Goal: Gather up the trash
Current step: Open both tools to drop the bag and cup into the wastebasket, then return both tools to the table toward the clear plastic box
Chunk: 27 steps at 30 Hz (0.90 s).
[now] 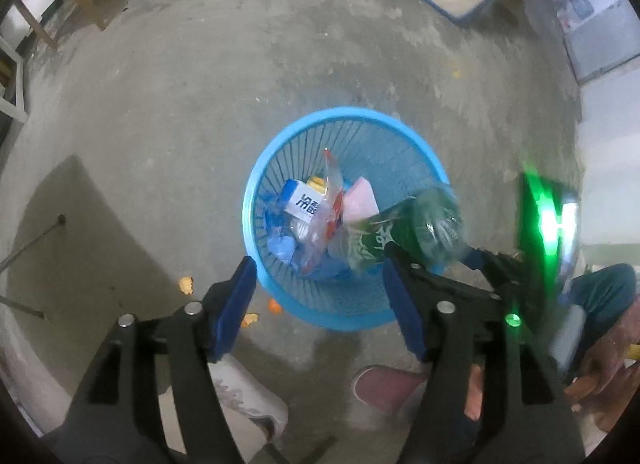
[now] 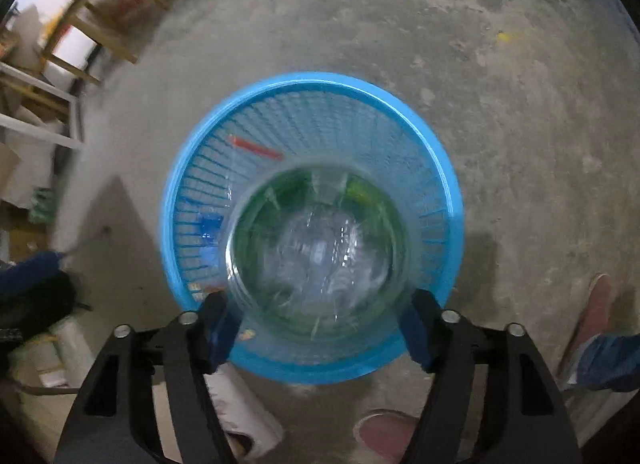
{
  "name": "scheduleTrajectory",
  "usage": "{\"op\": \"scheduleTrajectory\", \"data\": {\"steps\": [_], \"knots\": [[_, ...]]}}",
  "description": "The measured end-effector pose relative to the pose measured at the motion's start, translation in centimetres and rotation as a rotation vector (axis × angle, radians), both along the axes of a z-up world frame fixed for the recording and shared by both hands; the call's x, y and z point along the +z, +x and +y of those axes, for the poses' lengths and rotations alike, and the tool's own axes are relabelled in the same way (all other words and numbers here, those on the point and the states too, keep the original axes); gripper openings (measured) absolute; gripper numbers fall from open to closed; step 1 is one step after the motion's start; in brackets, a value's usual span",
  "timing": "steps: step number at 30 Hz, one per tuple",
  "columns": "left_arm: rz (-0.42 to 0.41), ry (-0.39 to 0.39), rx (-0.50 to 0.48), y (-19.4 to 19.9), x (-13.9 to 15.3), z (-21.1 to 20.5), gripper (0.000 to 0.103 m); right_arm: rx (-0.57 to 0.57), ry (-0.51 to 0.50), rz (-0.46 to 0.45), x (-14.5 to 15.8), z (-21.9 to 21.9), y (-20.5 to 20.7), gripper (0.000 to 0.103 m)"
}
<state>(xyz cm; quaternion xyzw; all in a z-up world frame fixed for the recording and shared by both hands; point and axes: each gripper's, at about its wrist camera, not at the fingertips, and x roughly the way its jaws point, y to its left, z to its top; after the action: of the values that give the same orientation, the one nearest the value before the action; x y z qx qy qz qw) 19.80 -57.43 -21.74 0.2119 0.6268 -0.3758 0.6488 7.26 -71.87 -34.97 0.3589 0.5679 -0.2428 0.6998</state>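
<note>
Bottle [image 2: 320, 252] between right gripper [image 2: 320, 324] jaws, over blue basket [image 2: 448, 168]

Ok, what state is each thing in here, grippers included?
left gripper: open, empty, above the basket's near rim.
right gripper: jaws wide, bottle between them; whether the pads press is unclear.
green bottle: blurred, over the basket's mouth.
blue basket: upright on the floor, trash inside.
</note>
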Motion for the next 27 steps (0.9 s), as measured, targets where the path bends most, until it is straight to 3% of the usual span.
{"op": "scheduleTrajectory", "data": {"steps": [6, 19, 27], "knots": [[-0.072, -0.051, -0.010, -0.3, 3.1, 1.1, 0.068, -0.056, -0.038, -0.022, 0.9, -1.3, -2.6, 0.079], [-0.225, -0.302, -0.063, -3.6, 15.8, 6.6, 0.073, -0.167, -0.186, -0.039, 5.6, -2.8, -7.2, 0.076], [-0.312, -0.439, 0.013, -5.3, 21.2, 14.6, 0.081, -0.143, -0.283, -0.144, 12.9, 1.7, -8.5, 0.076]]}}
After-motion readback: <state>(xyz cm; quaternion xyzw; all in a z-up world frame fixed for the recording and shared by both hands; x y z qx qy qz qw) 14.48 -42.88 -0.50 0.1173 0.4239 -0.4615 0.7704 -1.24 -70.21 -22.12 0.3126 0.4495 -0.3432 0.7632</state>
